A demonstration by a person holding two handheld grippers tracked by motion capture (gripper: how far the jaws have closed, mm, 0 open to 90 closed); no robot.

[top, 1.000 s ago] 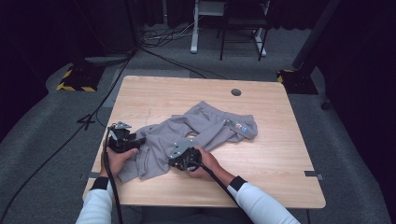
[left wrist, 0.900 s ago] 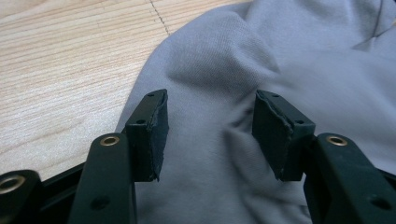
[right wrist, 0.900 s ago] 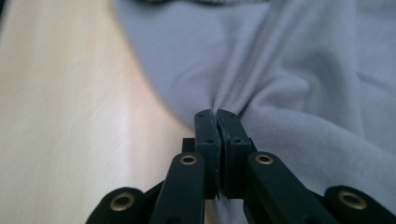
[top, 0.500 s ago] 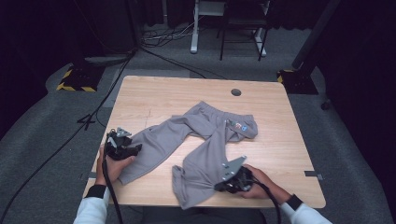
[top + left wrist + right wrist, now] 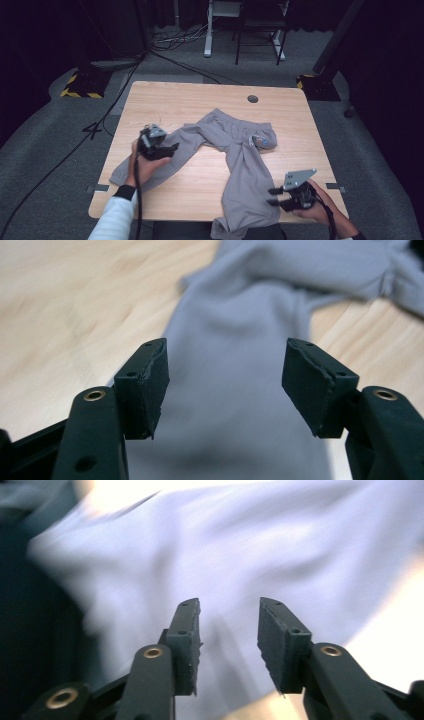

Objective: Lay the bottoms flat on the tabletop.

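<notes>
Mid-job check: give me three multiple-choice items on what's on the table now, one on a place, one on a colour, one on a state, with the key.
1. Where does the leg end of the trousers nearest the right hand-held gripper lie?
A. Over the near table edge
B. At the far edge
C. On the floor

2. What colour are the trousers?
A. Red
B. Grey
C. Green

3. How do the jaws of the left hand-held gripper stand?
A. Shut on cloth
B. Open above the cloth
C. Shut on a cable

Key: 1 A, the cloth hangs past the near edge; 2 B, grey in all views; 3 B, a wide gap shows between the jaws.
</notes>
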